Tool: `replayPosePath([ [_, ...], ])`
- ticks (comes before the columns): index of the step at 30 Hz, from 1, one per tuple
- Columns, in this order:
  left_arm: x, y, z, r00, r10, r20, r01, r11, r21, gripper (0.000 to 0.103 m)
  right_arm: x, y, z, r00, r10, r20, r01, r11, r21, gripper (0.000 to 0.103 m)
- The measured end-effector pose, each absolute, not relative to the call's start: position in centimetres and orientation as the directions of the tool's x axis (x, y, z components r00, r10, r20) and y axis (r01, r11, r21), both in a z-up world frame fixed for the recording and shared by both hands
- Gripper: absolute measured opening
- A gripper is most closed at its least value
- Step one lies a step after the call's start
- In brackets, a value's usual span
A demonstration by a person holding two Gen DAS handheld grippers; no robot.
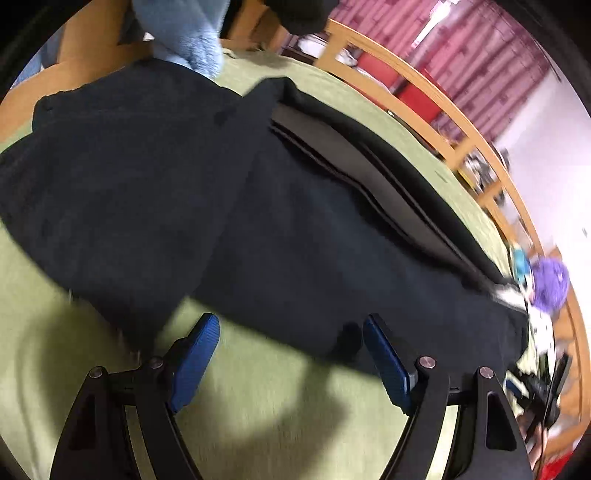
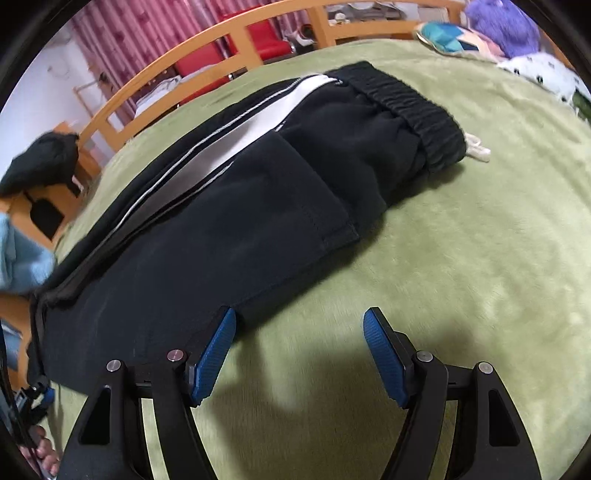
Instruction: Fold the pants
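Pants [image 2: 229, 206] lie flat on the green bed [image 2: 461, 258], legs stacked, white side stripe [image 2: 236, 136] up, waistband [image 2: 413, 107] at far end. Left tongs [image 1: 290, 334] spread, holding nothing, above the pants' near edge. Right tongs [image 2: 299, 328] spread, also holding nothing, left pad [image 2: 214, 358] just beside the hem edge. Blue cloth [image 1: 184, 33] past the pants.

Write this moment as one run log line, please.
pants: flat on green blanket | left gripper: open, empty | right gripper: open, empty
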State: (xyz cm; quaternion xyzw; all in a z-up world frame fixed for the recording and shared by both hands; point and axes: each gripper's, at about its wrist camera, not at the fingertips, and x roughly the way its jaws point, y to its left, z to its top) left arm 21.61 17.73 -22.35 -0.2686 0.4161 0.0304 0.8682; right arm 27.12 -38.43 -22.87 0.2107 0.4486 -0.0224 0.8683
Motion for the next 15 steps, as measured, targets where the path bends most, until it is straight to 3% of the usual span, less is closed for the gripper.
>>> replayPosePath([
  [6,25.3,17.9,-23.3,0.645,-0.112,-0.755,-0.38,0.811,-0.445,0.078,31.2,-38.6,-23.8,0.633,0.141,-0.761,0.267,0.884,0.385,0.085],
  [8,25.8,17.5,-23.4,0.636,-0.076,-0.768,-0.403,0.816,-0.415,0.077,32.3,-38.3,-23.8,0.648,0.138,-0.749,0.278,0.873,0.401,0.084],
  [10,26.0,17.1,-23.3,0.626,-0.018,-0.78,-0.414,0.84,-0.351,0.048,32.9,-38.0,-23.4,0.665,0.11,-0.739,0.283,0.879,0.385,0.064],
  [11,25.9,16.8,-23.1,0.634,-0.017,-0.773,-0.393,0.854,-0.341,0.03,32.8,-37.8,-23.2,0.679,0.095,-0.728,0.278,0.885,0.374,0.04],
  [12,25.7,16.9,-22.8,0.647,-0.041,-0.761,-0.366,0.859,-0.357,0.019,32.7,-37.7,-22.9,0.693,0.1,-0.714,0.263,0.887,0.38,0.023],
  [15,24.7,17.5,-21.9,0.661,-0.098,-0.744,-0.346,0.84,-0.418,0.015,31.0,-38.7,-21.7,0.73,0.123,-0.672,0.255,0.863,0.435,0.015],
])
